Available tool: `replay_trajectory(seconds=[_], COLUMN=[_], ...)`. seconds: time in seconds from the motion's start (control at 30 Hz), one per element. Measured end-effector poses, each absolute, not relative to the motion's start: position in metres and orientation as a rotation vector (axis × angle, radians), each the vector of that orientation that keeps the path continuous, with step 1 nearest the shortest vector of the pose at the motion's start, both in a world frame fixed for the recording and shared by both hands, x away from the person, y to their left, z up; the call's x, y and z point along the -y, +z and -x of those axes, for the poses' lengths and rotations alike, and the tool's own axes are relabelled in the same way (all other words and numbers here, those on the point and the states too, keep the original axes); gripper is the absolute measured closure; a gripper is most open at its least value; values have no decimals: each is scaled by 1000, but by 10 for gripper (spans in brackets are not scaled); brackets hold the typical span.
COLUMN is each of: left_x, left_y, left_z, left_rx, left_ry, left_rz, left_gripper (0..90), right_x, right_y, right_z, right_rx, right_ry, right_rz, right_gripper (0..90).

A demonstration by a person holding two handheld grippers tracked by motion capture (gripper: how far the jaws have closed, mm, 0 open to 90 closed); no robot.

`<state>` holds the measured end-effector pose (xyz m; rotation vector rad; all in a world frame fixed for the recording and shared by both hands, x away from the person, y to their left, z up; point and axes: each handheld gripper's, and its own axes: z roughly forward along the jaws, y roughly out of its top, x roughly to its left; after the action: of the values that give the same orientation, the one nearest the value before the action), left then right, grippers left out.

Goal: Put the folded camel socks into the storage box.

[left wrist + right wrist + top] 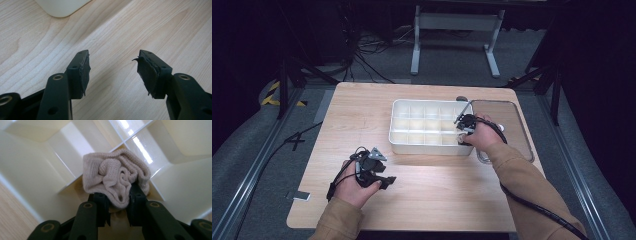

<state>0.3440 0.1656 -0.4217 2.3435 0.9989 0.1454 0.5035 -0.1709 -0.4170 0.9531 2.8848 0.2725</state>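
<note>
Roughly centre of the high view, the wooden table (362, 115) carries a white divided organizer tray (412, 145), and a clear lid (517, 125) lies flat just beside the tray's right edge.

My right gripper (117, 202) sits over the tray's right end, lower middle of its own view, jaws clamped on a bunched beige knit cloth (112, 175), likely a rolled sock. The bundle hangs over a crossing of the tray dividers (120, 143), not yet settled into any one cell.

My left gripper (112, 72), lower left of the high view, rests on bare tabletop with jaws spread and nothing between them; a rounded corner of the tray shows at the top left of its view.

Step in hand, as I judge it: seat the cloth in a compartment.
- Shift off the divider, centre over one cell.
- Lower until the bundle sits below the walls.
- Only then spread the jaws; cloth may spring and snag the torn pads (147, 72).
- Lift straight up.
</note>
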Motion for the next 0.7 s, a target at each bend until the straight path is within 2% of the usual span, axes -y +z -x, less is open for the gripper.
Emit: replay_trajectory(seconds=[0.13,0.27,0.4,0.7], left_x=[-165,-165,-164,-167], left_y=[-420,-418,-418,-419], left_z=[-345,-345,-345,-341], left_rx=[-990,-984,-983,-997], left_ry=[151,137,146,140], left_rz=[-2346,-2341,-2330,-2330], left_gripper=[439,439,438,436], right_x=[173,179,193,217], right_y=[-402,-390,-372,-353], right_z=[-497,-492,-480,-447], right_rx=[-2848,-2826,-2760,-2613], right_ry=[330,386,582,931], right_rz=[-1002,-1000,-1003,-979], right_gripper=[577,555,520,513])
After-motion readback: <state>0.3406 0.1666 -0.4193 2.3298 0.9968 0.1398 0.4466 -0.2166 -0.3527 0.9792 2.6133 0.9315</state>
